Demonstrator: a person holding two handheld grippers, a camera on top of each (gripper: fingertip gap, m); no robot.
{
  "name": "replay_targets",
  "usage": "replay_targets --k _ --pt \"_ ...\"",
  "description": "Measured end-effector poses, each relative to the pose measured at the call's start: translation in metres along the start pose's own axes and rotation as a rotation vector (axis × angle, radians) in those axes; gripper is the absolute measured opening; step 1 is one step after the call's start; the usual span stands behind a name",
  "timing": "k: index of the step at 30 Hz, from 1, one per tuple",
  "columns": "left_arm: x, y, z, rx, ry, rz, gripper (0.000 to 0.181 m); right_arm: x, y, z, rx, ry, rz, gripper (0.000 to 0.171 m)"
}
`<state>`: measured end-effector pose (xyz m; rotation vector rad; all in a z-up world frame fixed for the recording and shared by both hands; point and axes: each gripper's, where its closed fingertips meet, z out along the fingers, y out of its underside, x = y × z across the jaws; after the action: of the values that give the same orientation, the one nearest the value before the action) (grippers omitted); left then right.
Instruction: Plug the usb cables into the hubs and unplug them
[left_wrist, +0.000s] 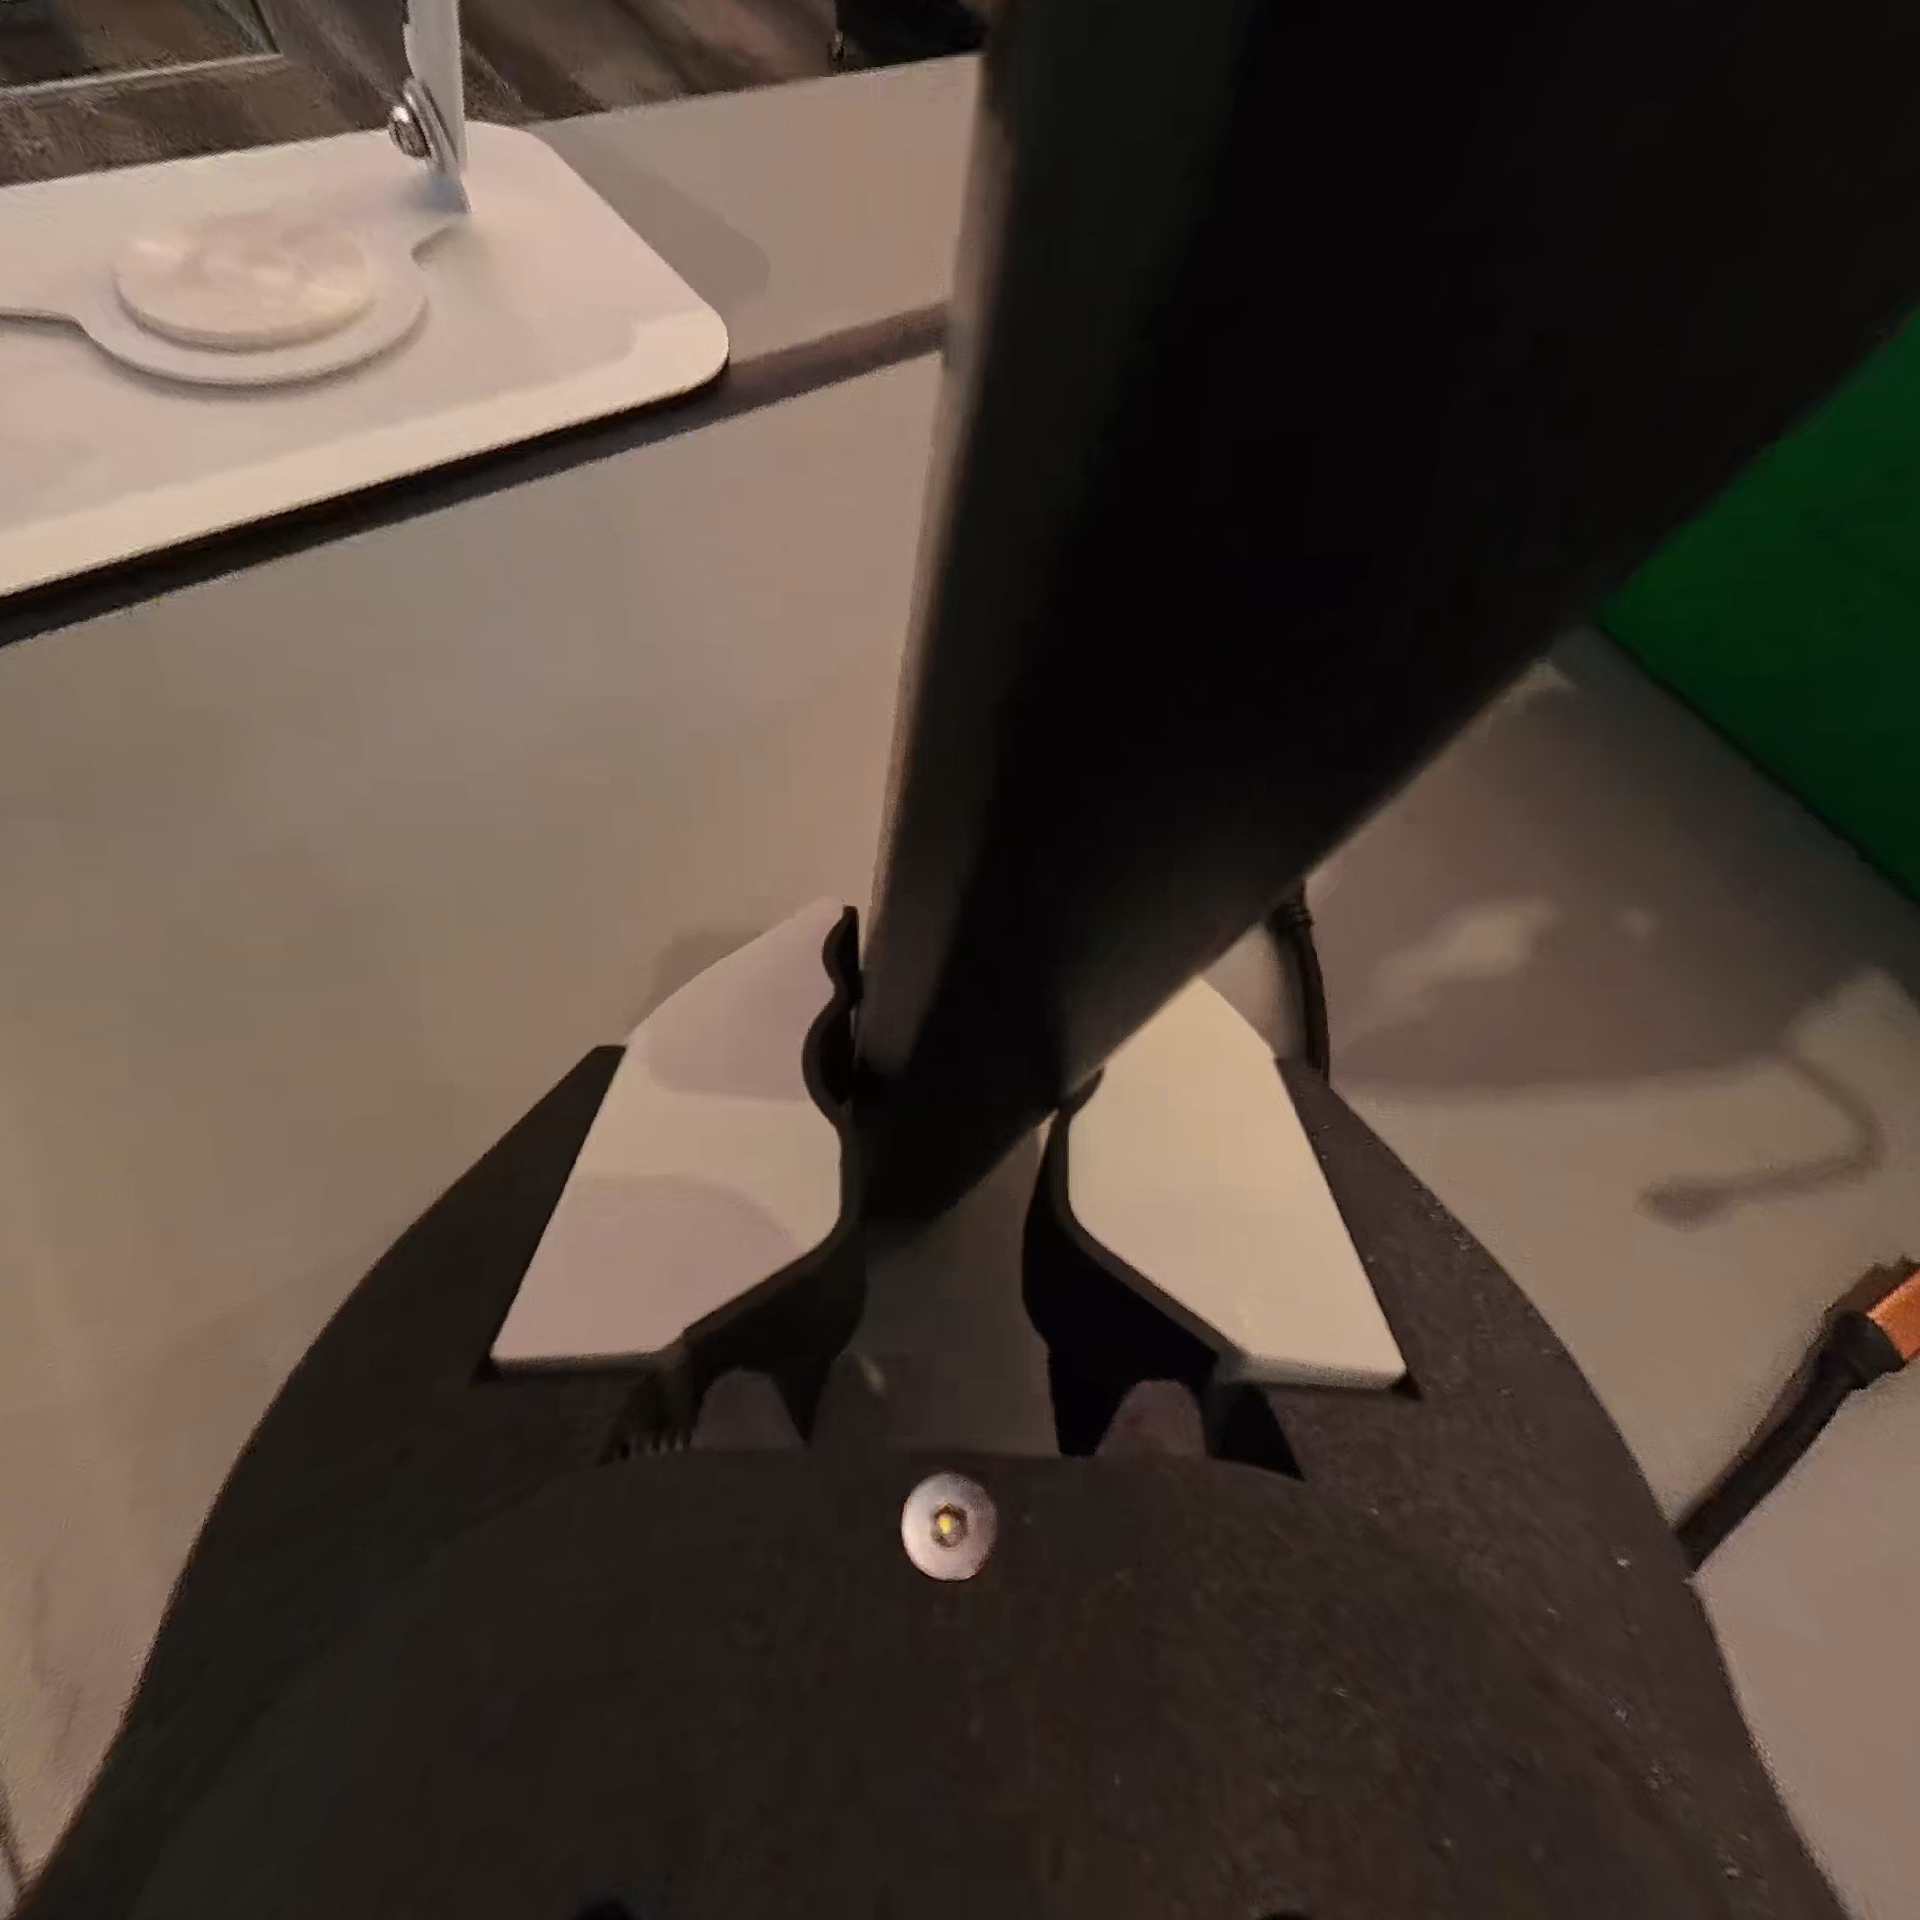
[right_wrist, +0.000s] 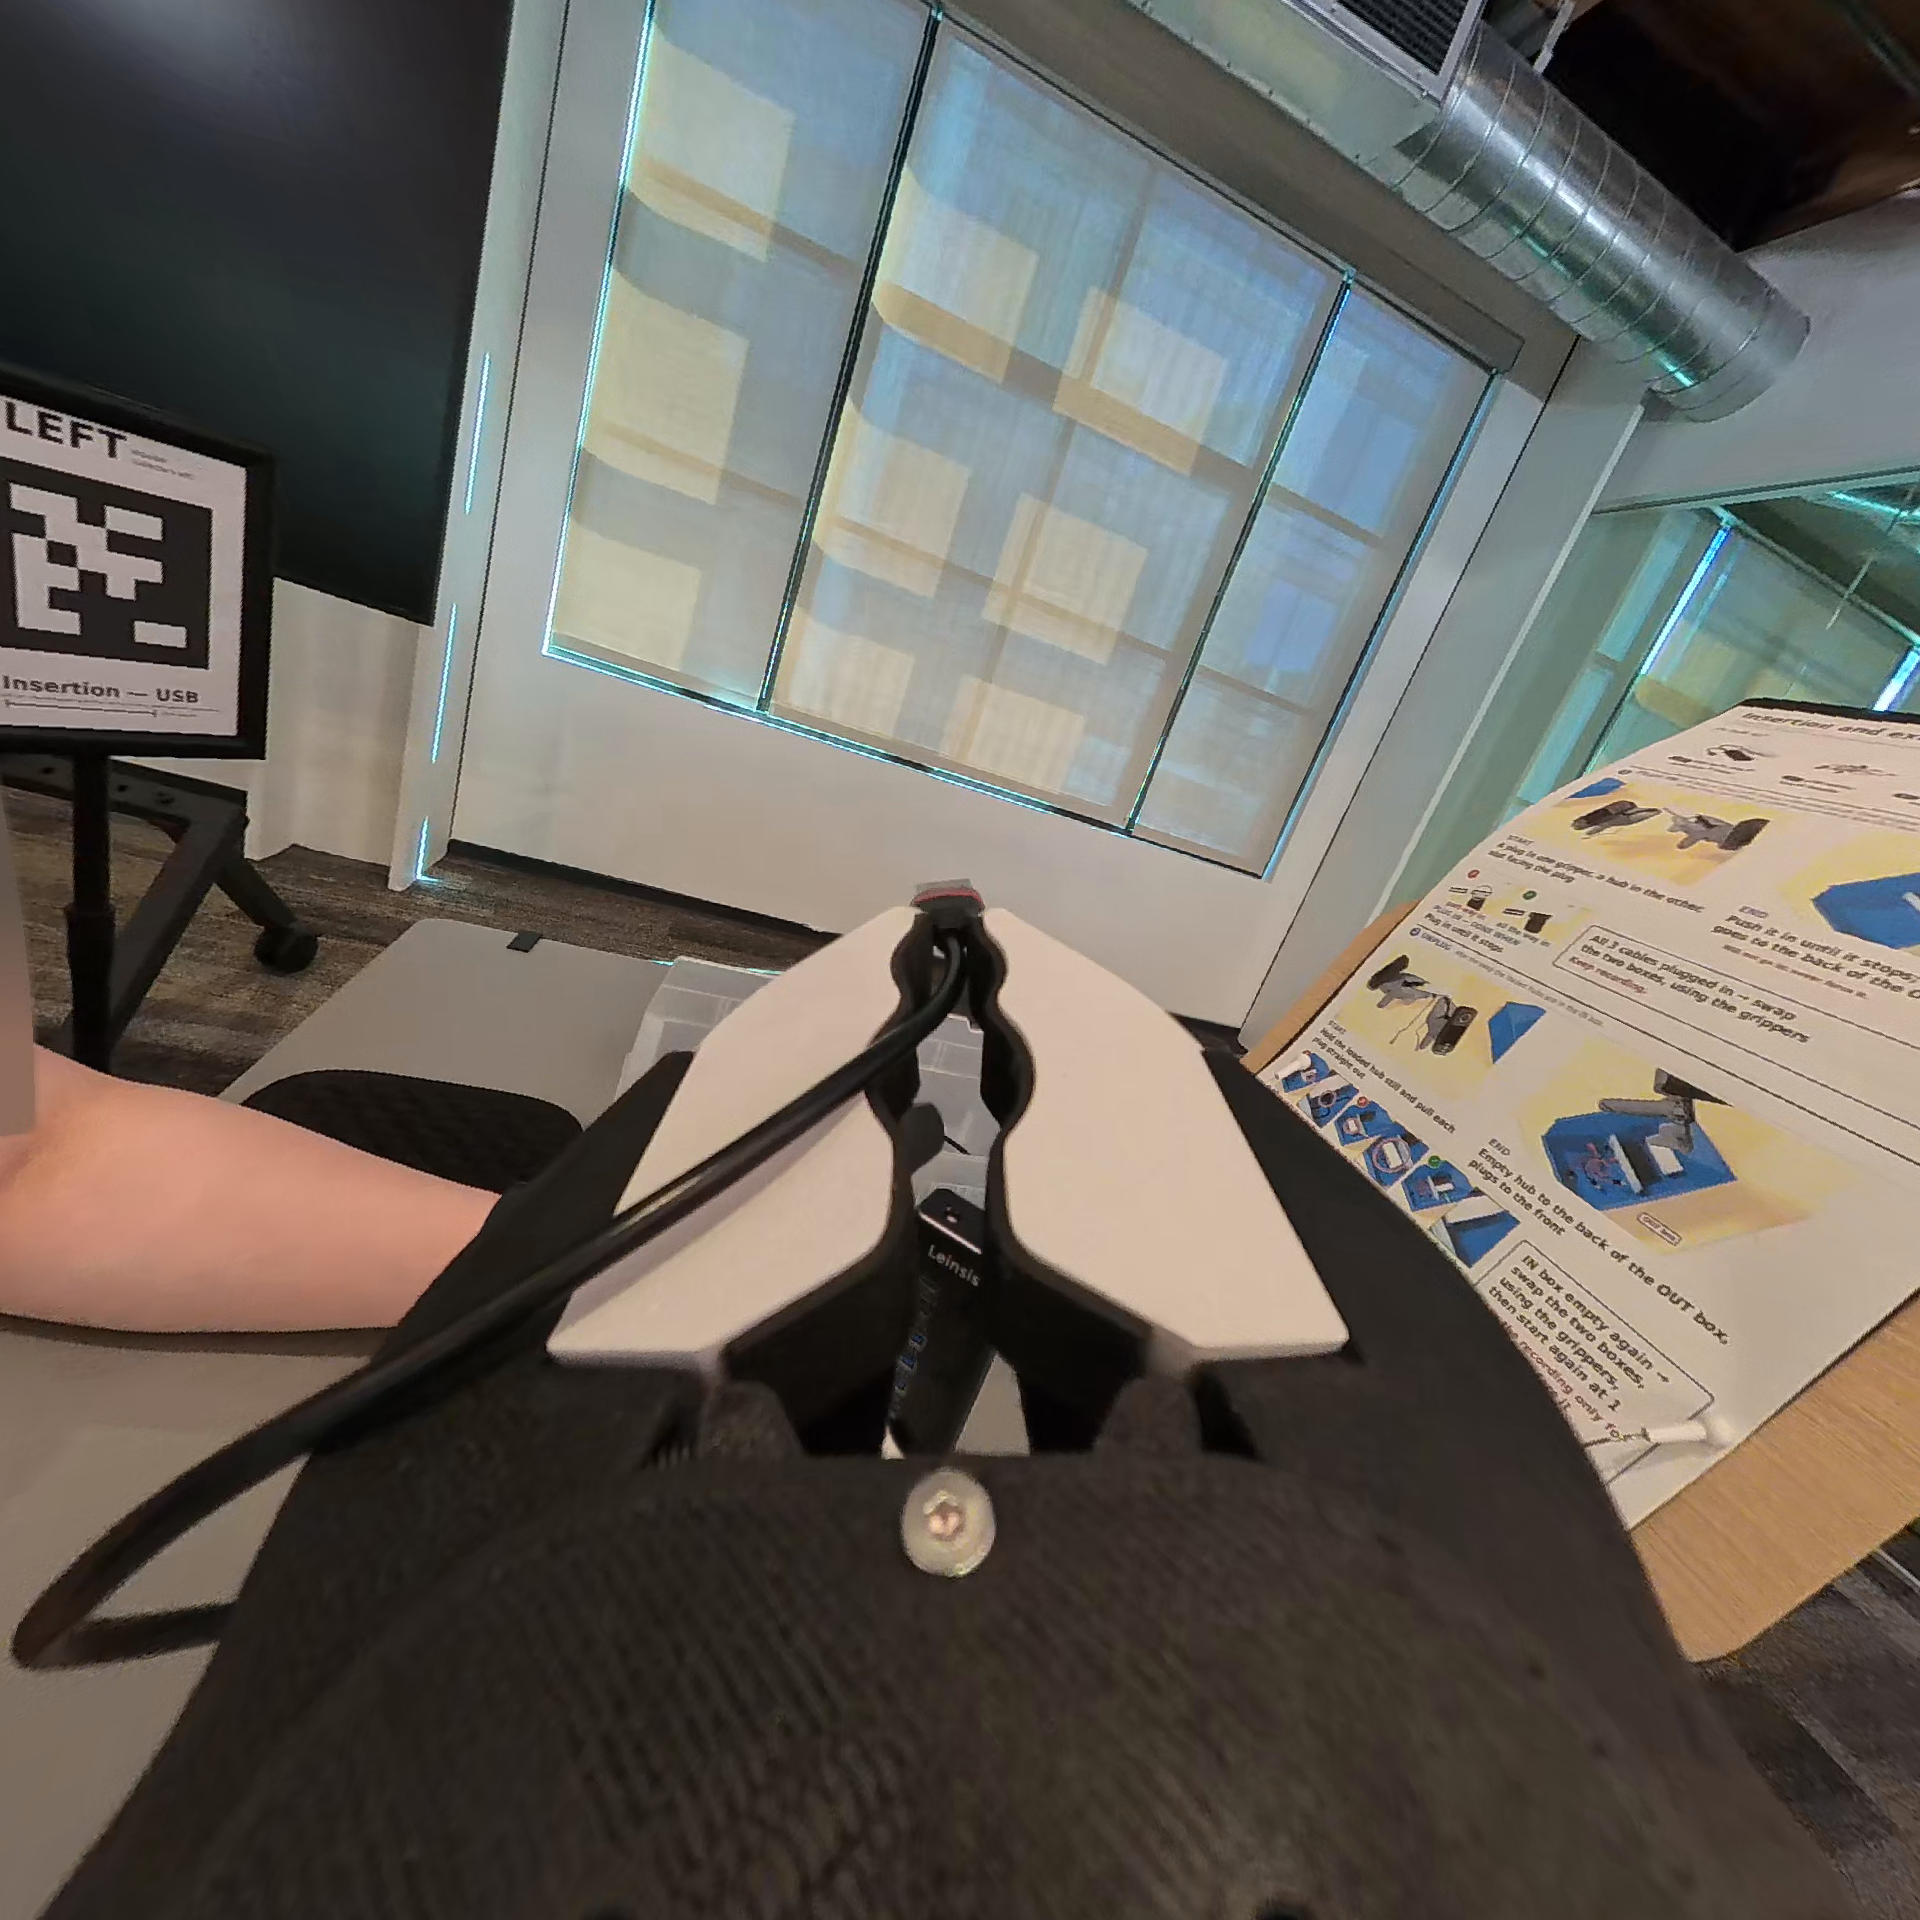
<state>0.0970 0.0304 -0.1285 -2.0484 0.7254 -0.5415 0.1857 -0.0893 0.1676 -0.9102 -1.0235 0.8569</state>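
Observation:
In the left wrist view my left gripper (left_wrist: 956, 1039) is shut on a long black hub (left_wrist: 1247, 520), which rises up and away and fills the upper right. A thin black cable (left_wrist: 1311, 987) hangs behind it. In the right wrist view my right gripper (right_wrist: 945, 925) is shut on a black USB plug (right_wrist: 945, 896) with a red-banded end poking past the tips. Its black cable (right_wrist: 520, 1299) loops back to the left. Through the gap between the white fingers (right_wrist: 1122, 1143) I see a black hub (right_wrist: 940, 1309) with blue ports below.
A loose black plug with an orange band (left_wrist: 1875, 1314) lies on the grey table (left_wrist: 416, 831) at right. A white stand base (left_wrist: 312, 364) sits far left, a green surface (left_wrist: 1818, 644) far right. A person's forearm (right_wrist: 208, 1195), a clear box (right_wrist: 707, 997), an instruction sheet (right_wrist: 1662, 1039) and a marker sign (right_wrist: 114, 561) surround the gripper. The gap from one gripper's tips to the other's is roughly 35 cm.

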Motion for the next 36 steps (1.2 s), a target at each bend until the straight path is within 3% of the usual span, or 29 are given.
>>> replay_targets --k 8,14,20,25,36 --pt "0.001 -0.010 -0.008 0.041 -0.001 0.033 0.029 0.013 0.003 -0.008 -0.021 0.069 0.011 0.007" --pt "0.027 -0.085 -0.045 0.153 0.171 -0.061 0.030 0.032 0.002 0.001 -0.047 0.228 0.008 0.006" --pt "0.068 -0.154 -0.082 0.115 0.304 -0.025 0.030 0.040 -0.003 0.024 -0.041 0.412 -0.053 0.006" --pt "0.068 -0.166 -0.098 0.088 0.225 0.035 0.030 0.031 -0.004 0.040 -0.036 0.441 -0.041 0.007" --pt "0.058 -0.162 -0.109 0.078 0.266 -0.008 0.030 0.013 0.035 0.080 -0.225 0.438 -0.070 0.006"
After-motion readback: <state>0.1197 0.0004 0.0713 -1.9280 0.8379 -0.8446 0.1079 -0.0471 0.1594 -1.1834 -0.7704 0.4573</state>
